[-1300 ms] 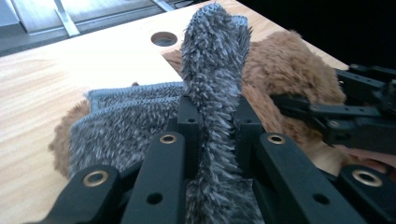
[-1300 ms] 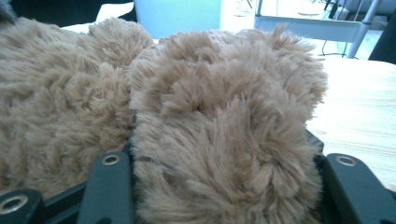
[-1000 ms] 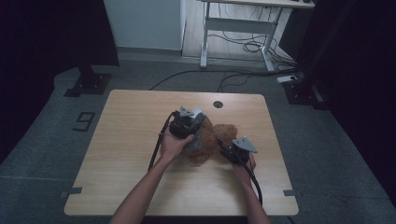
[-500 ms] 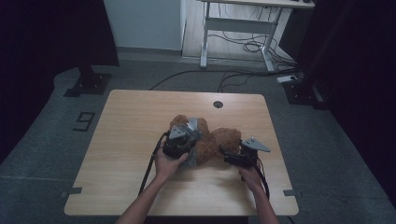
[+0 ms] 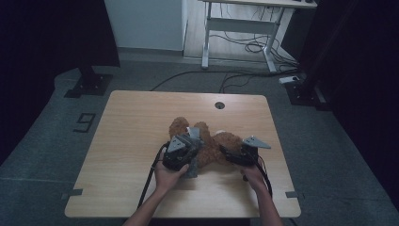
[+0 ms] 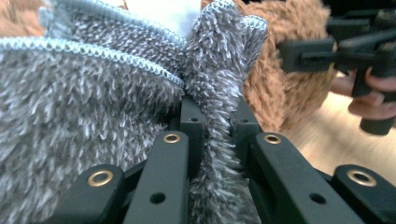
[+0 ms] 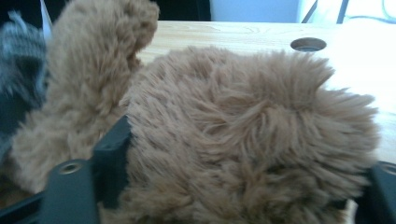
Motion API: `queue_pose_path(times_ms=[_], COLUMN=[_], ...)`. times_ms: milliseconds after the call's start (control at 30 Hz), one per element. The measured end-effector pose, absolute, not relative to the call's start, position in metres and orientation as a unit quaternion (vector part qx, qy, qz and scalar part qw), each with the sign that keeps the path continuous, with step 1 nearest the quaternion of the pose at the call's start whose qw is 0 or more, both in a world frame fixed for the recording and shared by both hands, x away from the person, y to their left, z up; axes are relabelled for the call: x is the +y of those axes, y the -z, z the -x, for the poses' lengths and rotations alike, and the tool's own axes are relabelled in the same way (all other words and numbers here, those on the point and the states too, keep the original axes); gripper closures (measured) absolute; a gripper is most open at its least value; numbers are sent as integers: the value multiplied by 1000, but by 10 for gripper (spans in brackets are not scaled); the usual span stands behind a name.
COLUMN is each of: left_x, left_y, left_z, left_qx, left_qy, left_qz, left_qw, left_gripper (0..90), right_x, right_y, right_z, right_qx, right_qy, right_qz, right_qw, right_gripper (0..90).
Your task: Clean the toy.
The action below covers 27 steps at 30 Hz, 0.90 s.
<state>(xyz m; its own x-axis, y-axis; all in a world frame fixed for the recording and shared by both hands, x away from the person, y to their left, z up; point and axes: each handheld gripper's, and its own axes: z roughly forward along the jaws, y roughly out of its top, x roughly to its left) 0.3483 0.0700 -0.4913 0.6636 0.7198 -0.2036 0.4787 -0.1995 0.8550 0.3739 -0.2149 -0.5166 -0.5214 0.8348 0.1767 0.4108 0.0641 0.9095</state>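
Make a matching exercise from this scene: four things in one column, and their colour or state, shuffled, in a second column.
Things:
1. grey fleece garment
2. brown teddy bear
3. left gripper
4. table

Colours or states:
A. light wood, with a round hole near its far edge
B. shut on a fold of fuzzy fabric
C. grey pile with a pale stitched hem
D. shaggy brown fur, lying between the two grippers

Pairs: 1-C, 2-D, 3-B, 4-A

high view: dim, dark edges | gripper views: brighter, soft close focus
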Motion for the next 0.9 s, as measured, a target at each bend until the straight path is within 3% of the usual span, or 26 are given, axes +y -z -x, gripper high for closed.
queue_pose_path(times_ms=[200,433,533,667,733,900], left_x=[58,-5,-41,-70,-67,-37], left_y=[454,403,409,443,457,452], left_z=[-329,-330,-350,-372,-374,-365], left_qx=[359,295,302,321,329,328], left_qy=[-127,-140,-132,-123,-123,-159], left_qz=[-768,-792,-813,-845,-837,-834], left_qw=[515,516,479,410,420,415], left_gripper=[789,777,775,778,783,788], right_x=[-217,-216,-216,-217,-217,-219], right_y=[530,538,539,540,540,540], right_z=[-343,-327,-323,-317,-317,-317], right_qx=[702,707,712,713,719,721], right_qy=[-516,-511,-506,-502,-495,-497], right_qz=[-422,-400,-392,-390,-389,-384], right_qw=[250,280,289,294,294,292], right_gripper=[374,383,382,380,380,383])
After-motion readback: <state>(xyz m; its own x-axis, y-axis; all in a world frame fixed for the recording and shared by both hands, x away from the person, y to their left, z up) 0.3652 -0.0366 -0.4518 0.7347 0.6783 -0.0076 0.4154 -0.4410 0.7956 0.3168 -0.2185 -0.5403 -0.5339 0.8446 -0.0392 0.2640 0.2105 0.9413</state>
